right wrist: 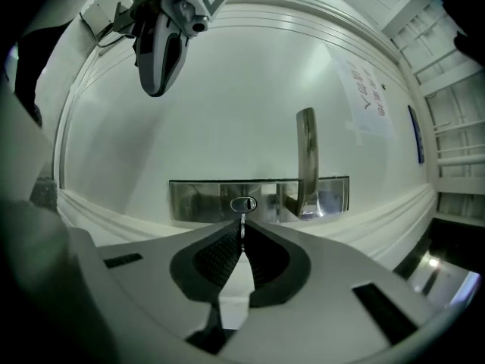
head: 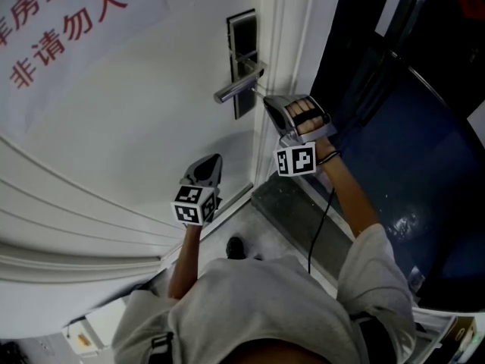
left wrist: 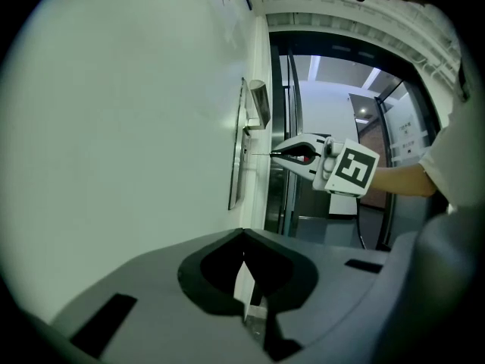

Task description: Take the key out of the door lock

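Observation:
A steel lock plate with a lever handle sits on the white door. My right gripper points at the plate just below the handle, shut on a thin metal key. The key's blade reaches to the oval keyhole; I cannot tell whether its tip is still inside. From the side, the key shows as a thin line between the plate and the right gripper. My left gripper hangs lower and left, away from the lock, jaws together and empty.
A paper sign with red characters is stuck to the door at upper left. The door frame runs right of the lock, with a dark doorway and blue floor beyond. A grey threshold lies below.

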